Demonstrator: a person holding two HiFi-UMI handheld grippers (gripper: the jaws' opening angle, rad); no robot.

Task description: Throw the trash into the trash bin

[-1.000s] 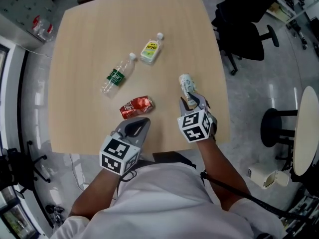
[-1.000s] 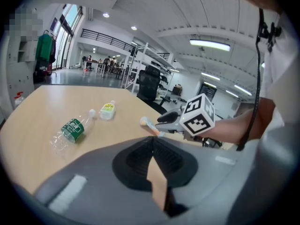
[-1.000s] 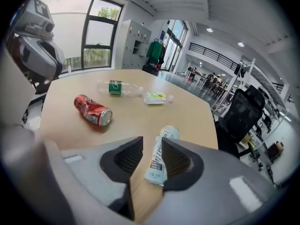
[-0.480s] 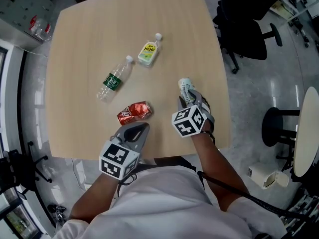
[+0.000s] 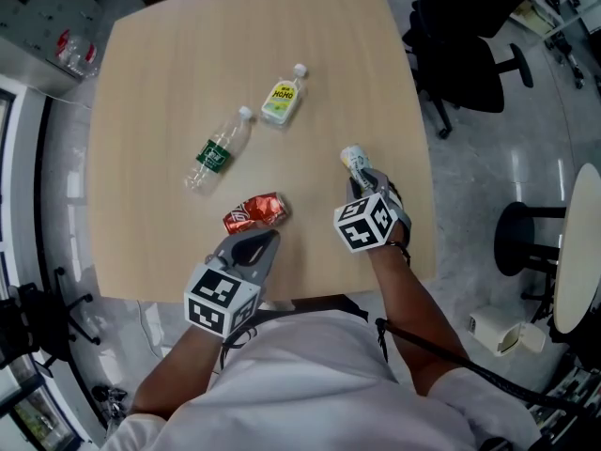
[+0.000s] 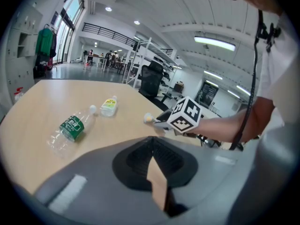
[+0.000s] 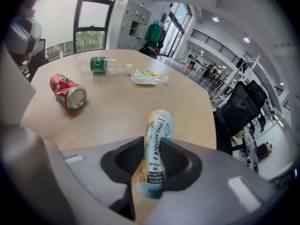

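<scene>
Lower half of slim can hidden under right gripper, jaws just closing on it. Right edge cuts off round table. Print on bottle label too small to read.

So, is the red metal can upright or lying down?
Lying down: the red metal can rests on its side, silver end facing sideways.

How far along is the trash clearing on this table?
Done: nothing looks binned yet, and no bin is in view. In hand: the right gripper has just been closing its jaws on the slim can, which sits between them. Left: the crushed red can, the green-label bottle and the yellow-label bottle lie on the table. The left gripper is shut and empty.
</scene>
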